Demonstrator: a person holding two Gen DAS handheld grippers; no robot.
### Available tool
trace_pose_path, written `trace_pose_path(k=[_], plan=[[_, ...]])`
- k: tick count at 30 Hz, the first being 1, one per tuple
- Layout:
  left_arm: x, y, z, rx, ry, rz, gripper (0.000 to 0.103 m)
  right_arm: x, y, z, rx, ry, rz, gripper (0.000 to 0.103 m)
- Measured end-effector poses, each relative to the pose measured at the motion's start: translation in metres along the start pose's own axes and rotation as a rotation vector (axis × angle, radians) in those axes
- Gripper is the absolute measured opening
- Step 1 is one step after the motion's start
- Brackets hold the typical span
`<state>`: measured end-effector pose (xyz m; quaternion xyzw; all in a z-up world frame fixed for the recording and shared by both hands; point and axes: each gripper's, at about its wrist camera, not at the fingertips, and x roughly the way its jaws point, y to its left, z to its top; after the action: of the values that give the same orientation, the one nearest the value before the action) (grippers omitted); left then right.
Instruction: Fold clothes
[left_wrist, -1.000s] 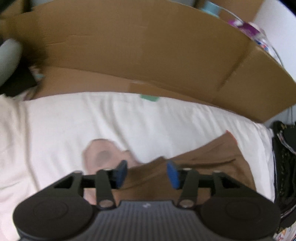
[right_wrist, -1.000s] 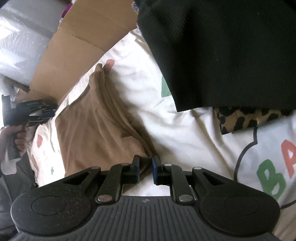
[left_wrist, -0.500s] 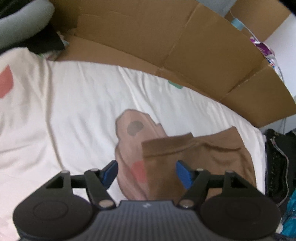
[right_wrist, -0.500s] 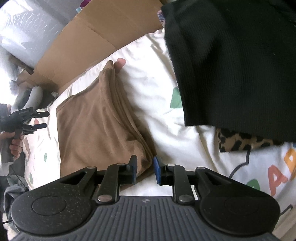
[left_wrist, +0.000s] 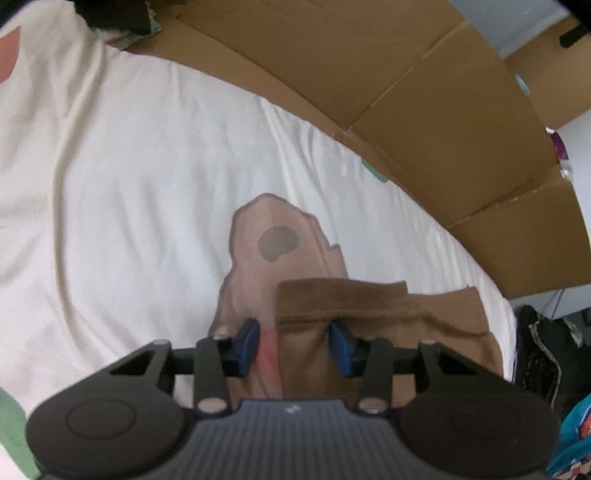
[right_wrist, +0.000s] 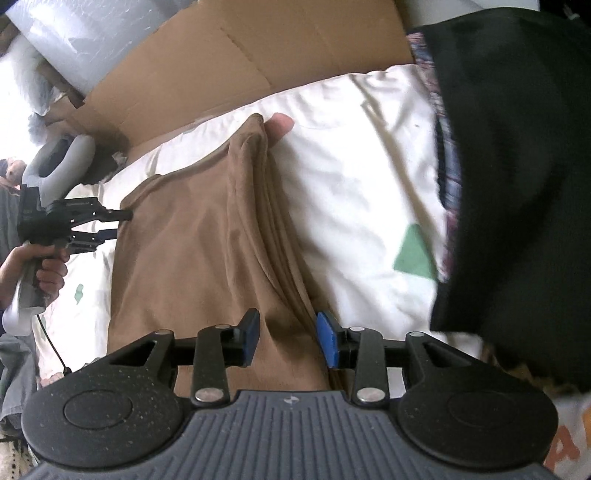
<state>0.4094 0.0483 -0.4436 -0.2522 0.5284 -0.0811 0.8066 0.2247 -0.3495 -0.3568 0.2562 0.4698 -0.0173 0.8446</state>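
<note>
The brown garment is seen lying folded on the white printed bedsheet, beside a black garment. The left gripper is held over its edge with jaws spread, nothing grasped. The right gripper is likewise released above the cloth. A flattened cardboard box is propped behind; orange lettering on the sheet cannot be read.

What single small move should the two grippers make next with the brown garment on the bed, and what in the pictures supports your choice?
Probably lower and shut both grippers on the brown garment. The left gripper and right gripper both have open jaws with brown fabric lying between them, so neither holds it yet. The garment lies partly folded on the white sheet, so another fold likely needs a fresh grip.
</note>
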Motion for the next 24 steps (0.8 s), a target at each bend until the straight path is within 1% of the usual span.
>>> trace_pose_path(k=[1, 2, 6, 9, 13, 16, 19, 21, 24], plan=[[0.001, 0.000, 0.001, 0.001, -0.003, -0.005, 0.038, 0.003, 0.001, 0.002, -0.006, 0.001, -0.002, 0.040], [0.001, 0.000, 0.002, 0.003, -0.007, -0.009, 0.033, 0.006, 0.001, 0.004, -0.010, 0.002, -0.004, 0.040], [0.004, 0.001, 0.005, 0.007, -0.020, -0.027, 0.032, 0.018, -0.003, 0.012, -0.020, 0.008, -0.022, 0.040], [0.006, 0.006, 0.003, -0.009, -0.035, -0.043, 0.031, 0.028, -0.010, 0.019, -0.006, 0.026, -0.039, 0.040], [-0.003, 0.007, 0.000, -0.014, -0.043, -0.052, 0.031, 0.033, -0.015, 0.023, 0.018, 0.035, -0.044, 0.039], [-0.010, 0.008, -0.003, -0.018, -0.047, -0.057, 0.035, 0.032, -0.010, 0.022, 0.014, 0.031, -0.047, 0.039], [-0.020, 0.008, -0.006, -0.016, -0.059, -0.059, 0.036, 0.027, -0.003, 0.024, -0.005, 0.025, -0.028, 0.039], [-0.027, 0.011, -0.010, -0.043, -0.078, -0.070, 0.043, 0.024, 0.004, 0.029, -0.036, 0.009, -0.018, 0.039], [-0.032, 0.016, -0.018, -0.085, -0.076, -0.087, 0.044, 0.026, 0.011, 0.037, -0.054, -0.011, -0.001, 0.040]])
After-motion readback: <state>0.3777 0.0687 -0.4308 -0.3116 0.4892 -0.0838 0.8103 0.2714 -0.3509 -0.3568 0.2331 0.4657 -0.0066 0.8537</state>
